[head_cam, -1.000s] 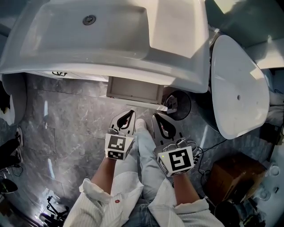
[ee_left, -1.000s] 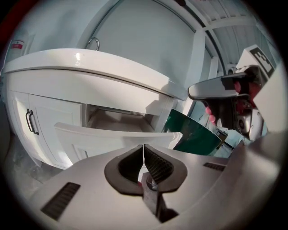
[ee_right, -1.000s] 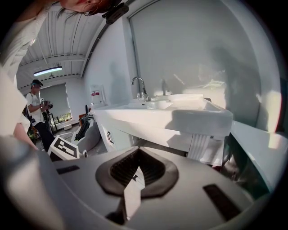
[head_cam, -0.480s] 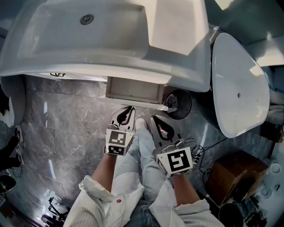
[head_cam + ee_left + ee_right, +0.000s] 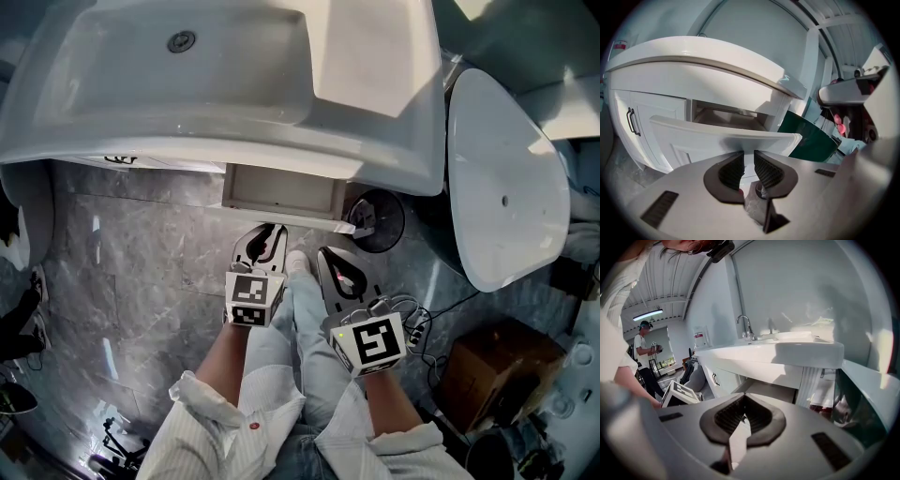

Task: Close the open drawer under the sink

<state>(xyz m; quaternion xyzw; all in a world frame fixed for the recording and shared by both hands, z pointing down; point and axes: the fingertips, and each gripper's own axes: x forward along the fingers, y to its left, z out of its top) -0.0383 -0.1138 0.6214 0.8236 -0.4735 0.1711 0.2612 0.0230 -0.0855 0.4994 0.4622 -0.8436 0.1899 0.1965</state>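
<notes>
A white drawer (image 5: 281, 190) stands pulled out beneath the white sink (image 5: 187, 84). Its front panel (image 5: 717, 140) fills the middle of the left gripper view, and its open inside (image 5: 768, 392) shows in the right gripper view. My left gripper (image 5: 272, 232) hovers just in front of the drawer's front edge, apart from it. A narrow gap shows between its pads (image 5: 749, 159), with nothing in it. My right gripper (image 5: 328, 255) hangs beside it, a little further back. Its tips (image 5: 743, 399) meet, and it holds nothing.
A dark round bin (image 5: 375, 220) stands right of the drawer, and a white oval fixture (image 5: 502, 178) beyond it. A cardboard box (image 5: 487, 375) lies at lower right. A cabinet door with a black handle (image 5: 632, 121) is left of the drawer. Another person (image 5: 644, 348) stands far left.
Both grippers have crept a little forward toward the drawer front. The drawer itself has not moved.
</notes>
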